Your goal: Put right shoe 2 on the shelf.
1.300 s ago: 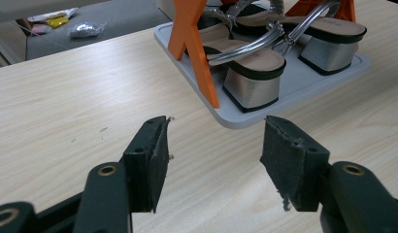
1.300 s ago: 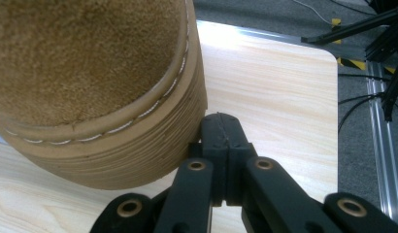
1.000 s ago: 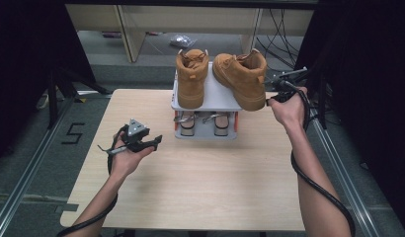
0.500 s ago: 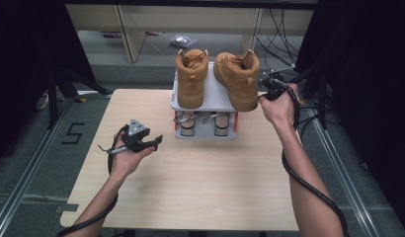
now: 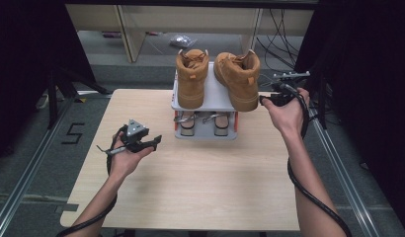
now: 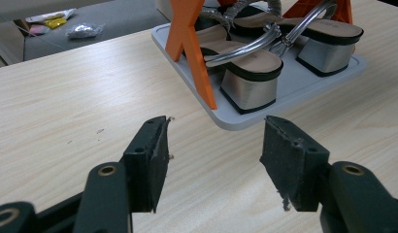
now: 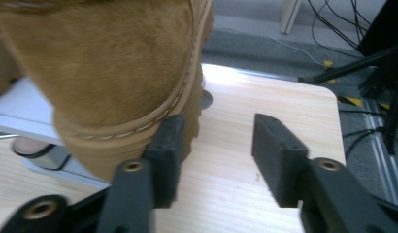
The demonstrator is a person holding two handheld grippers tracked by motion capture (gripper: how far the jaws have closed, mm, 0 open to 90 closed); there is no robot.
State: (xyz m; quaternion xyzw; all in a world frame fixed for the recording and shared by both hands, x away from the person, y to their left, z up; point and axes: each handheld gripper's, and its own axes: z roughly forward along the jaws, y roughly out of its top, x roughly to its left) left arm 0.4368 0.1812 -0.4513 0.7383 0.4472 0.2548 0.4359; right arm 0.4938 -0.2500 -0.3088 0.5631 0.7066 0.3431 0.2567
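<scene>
Two tan boots stand side by side on the top shelf of a small grey rack [image 5: 210,96] with orange legs. The left boot [image 5: 191,79] and the right boot [image 5: 237,79] both point toward me. My right gripper [image 5: 264,100] is at the right boot's side, and its jaws have just been opening. In the right gripper view the gripper [image 7: 216,127] has only table between its jaws, and the boot's sole [image 7: 114,145] lies just outside the left jaw. My left gripper [image 5: 156,141] hovers open over the table left of the rack, empty [image 6: 214,133].
Silver heeled sandals [image 5: 203,121] sit on the rack's lower tray [image 6: 245,121]. Bare tabletop [image 5: 190,182] spreads in front of the rack. A cable [image 5: 309,192] trails along the right forearm. A plastic bag [image 5: 182,40] lies on the floor behind the table.
The right boot has swung from a slant to stand straight beside the left boot. The right gripper's jaws have come open off it. The left hand has stayed put.
</scene>
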